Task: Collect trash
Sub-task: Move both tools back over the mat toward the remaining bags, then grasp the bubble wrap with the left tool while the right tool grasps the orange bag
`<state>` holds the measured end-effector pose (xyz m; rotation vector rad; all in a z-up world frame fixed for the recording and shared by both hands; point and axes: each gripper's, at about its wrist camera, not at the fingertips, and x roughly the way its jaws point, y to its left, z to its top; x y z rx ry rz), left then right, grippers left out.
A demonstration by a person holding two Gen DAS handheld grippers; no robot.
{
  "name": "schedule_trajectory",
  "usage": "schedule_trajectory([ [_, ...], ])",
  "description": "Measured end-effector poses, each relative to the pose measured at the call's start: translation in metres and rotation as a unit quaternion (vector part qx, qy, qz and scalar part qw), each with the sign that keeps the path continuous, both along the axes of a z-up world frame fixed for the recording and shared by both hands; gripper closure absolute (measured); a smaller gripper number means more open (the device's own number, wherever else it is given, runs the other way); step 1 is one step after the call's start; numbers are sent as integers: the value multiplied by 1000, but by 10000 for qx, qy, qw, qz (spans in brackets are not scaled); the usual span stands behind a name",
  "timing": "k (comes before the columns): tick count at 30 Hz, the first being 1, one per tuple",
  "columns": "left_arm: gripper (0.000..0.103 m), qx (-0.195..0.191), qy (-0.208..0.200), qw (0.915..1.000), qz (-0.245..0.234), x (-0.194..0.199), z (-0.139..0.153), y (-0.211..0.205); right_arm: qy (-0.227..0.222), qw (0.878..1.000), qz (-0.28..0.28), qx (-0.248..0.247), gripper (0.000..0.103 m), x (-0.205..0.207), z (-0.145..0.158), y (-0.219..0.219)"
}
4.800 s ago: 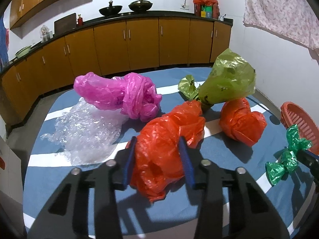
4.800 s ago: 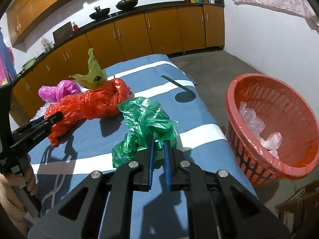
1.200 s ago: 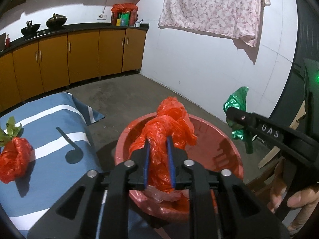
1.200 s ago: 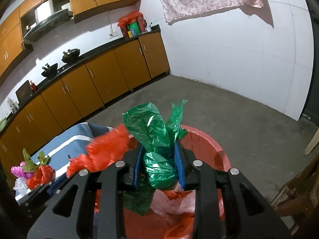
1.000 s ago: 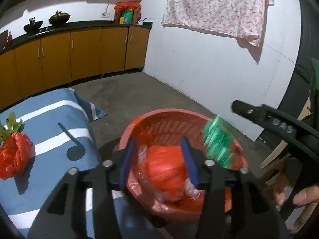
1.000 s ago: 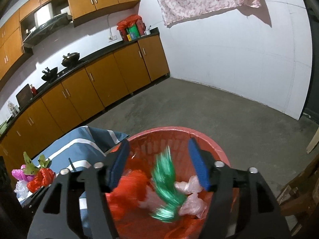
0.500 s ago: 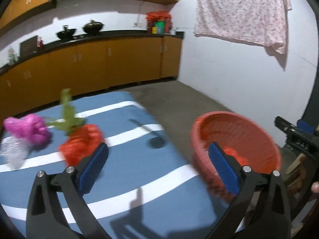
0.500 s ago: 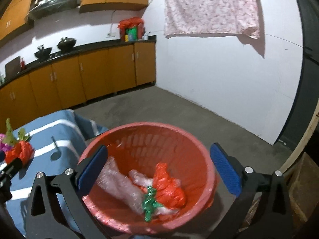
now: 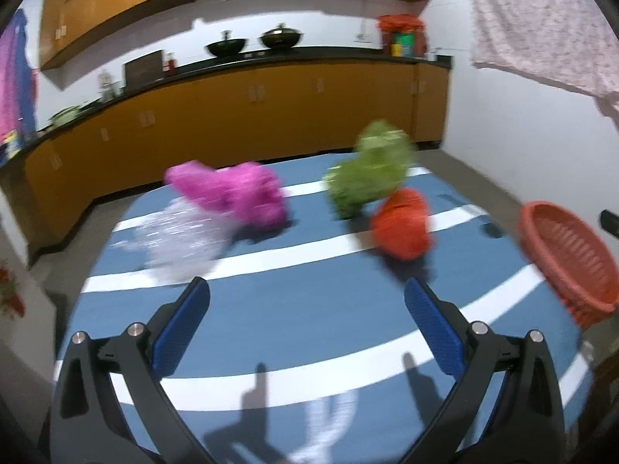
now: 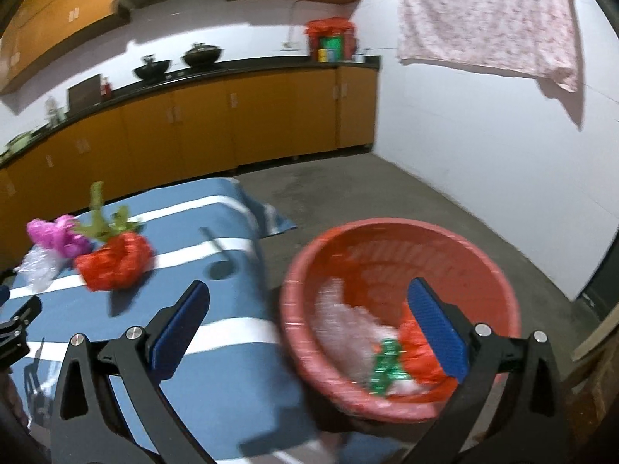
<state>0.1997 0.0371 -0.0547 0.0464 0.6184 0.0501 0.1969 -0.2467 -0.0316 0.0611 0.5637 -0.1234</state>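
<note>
My left gripper point(image 9: 307, 311) is wide open and empty above the blue striped table point(image 9: 309, 309). On the table lie a pink bag point(image 9: 232, 193), clear bubble wrap point(image 9: 182, 239), a light green bag point(image 9: 371, 170) and an orange bag point(image 9: 402, 228). The red basket point(image 9: 568, 255) stands off the table's right edge. My right gripper point(image 10: 307, 311) is wide open and empty over the gap between table and basket point(image 10: 483, 270). In the basket lie an orange bag point(image 10: 418, 352), a green bag point(image 10: 387, 363) and clear plastic point(image 10: 344, 321).
Orange kitchen cabinets point(image 9: 240, 108) with a dark counter run along the back wall. A floral cloth point(image 10: 483, 11) hangs on the white wall at right. Bare concrete floor point(image 10: 348, 189) lies beyond the table. The left gripper's tip point(image 10: 19, 321) shows at the right wrist view's left edge.
Both grippers let go of their bags, which dropped into the basket. The left gripper has swung left, back over the table. The right gripper has turned slightly left, still by the basket.
</note>
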Motion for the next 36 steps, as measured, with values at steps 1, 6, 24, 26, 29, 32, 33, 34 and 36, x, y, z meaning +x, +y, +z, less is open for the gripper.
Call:
schedule_trajectory([
  [1, 4, 40, 5, 10000, 87, -1, -1, 10, 17, 9999, 140, 43, 2, 3, 1, 12],
  [6, 4, 155, -9, 9976, 679, -1, 0, 64, 27, 9978, 625, 200, 2, 17, 3, 60],
  [24, 4, -314, 45, 9871, 1571, 31, -5, 154, 621, 9942, 877, 7, 2, 105, -41, 185],
  [26, 4, -336, 35, 9878, 1521, 41, -6, 155, 683, 9942, 826, 104, 2, 110, -43, 183],
  [29, 4, -402, 78, 9898, 1365, 56, -9, 154, 759, 9935, 840, 128, 4, 115, -46, 182],
  [32, 4, -369, 124, 9923, 1175, 68, -11, 149, 845, 9923, 899, 121, 7, 116, -50, 183],
  [33, 4, -304, 149, 9934, 1100, 72, -12, 146, 869, 9918, 926, 133, 8, 117, -51, 183],
  [34, 4, -205, 194, 9942, 1037, 77, -14, 144, 905, 9912, 953, 151, 10, 117, -52, 184],
  [36, 4, -109, 340, 9951, 924, 87, -17, 140, 939, 9903, 998, 214, 13, 118, -52, 184],
])
